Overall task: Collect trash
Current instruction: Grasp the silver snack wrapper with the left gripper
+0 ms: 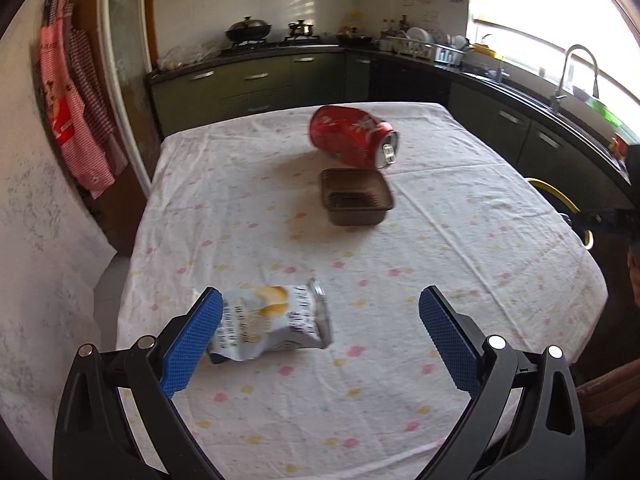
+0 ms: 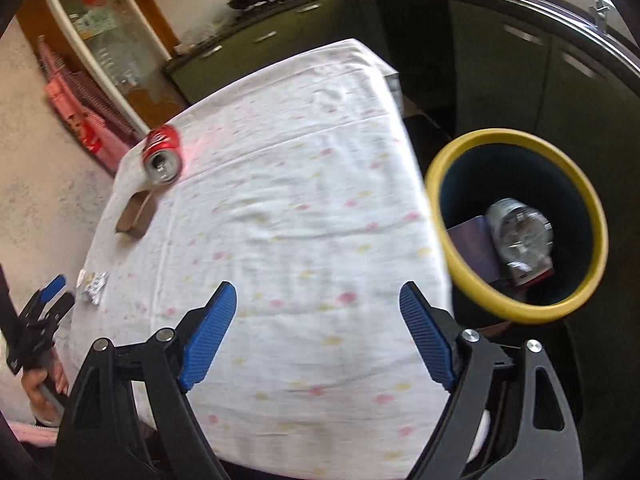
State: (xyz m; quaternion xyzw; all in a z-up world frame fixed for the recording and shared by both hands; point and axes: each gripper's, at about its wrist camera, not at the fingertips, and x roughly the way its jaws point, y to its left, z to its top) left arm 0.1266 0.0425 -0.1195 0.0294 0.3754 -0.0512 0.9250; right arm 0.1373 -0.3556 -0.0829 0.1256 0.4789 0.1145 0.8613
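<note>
Left claw (image 1: pixel 320 312) wide open, nothing gripped; crinkly white snack bag (image 1: pixel 272 322) touching its left pad. Right claw (image 2: pixel 318 308) wide open, empty, above cloth-covered surface (image 2: pixel 280 168); yellow-rimmed bin (image 2: pixel 516 224) beside, right.

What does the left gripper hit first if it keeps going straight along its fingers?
Probably the snack wrapper: it lies just ahead of the open left gripper, beside its left finger. Missing that, bare tablecloth. Depth is unclear.

Red can (image 1: pixel 352 136), brown tray (image 1: pixel 356 196), yellow-rimmed bin (image 2: pixel 516 224), pink-dotted white tablecloth (image 1: pixel 400 320)
</note>
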